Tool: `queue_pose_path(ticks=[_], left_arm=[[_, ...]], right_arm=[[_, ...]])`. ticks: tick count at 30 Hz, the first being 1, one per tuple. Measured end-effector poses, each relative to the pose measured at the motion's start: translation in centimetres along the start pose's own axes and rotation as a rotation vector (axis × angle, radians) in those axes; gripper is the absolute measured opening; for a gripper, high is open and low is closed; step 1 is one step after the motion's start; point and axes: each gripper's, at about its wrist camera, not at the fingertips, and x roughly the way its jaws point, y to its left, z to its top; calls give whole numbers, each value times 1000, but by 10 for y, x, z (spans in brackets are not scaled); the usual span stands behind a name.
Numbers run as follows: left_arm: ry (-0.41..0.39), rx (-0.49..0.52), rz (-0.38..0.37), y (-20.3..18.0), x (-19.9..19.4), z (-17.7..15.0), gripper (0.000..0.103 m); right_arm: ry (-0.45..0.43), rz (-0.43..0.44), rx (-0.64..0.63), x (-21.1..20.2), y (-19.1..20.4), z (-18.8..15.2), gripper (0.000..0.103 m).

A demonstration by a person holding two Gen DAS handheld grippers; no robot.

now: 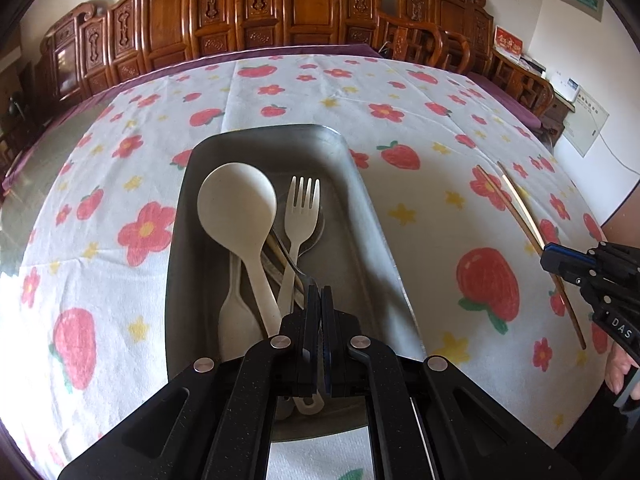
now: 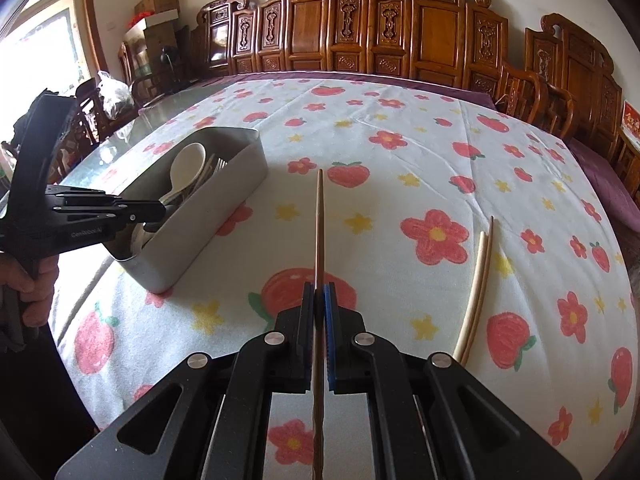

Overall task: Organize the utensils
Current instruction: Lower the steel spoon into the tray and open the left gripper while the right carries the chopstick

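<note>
Left gripper (image 1: 320, 294) clamped on a metal utensil handle (image 1: 298, 270) over the gray tray (image 1: 372, 216). Spoon (image 1: 240, 204) and fork (image 1: 302, 208) inside. Chopsticks (image 1: 520, 216) off right on the tablecloth (image 1: 280, 96), near the right gripper (image 1: 554, 258).

Table in strawberry-flower cloth (image 2: 400, 184), grey utensil tray (image 2: 224, 208), loose chopsticks (image 2: 478, 280) lying on it

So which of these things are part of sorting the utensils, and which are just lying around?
Part of the job: metal tray, white spoon, white fork, brown chopstick in the right gripper, loose chopsticks.

Lying about: wooden chairs, cardboard boxes.
</note>
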Motion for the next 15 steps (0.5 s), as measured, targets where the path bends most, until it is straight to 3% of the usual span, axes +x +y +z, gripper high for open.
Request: queue_pose_path(ticks=[15], left_arm=[[-4, -27, -57, 17, -2, 2, 1]], right_arm=[[2, -5, -29, -2, 37, 29, 6]])
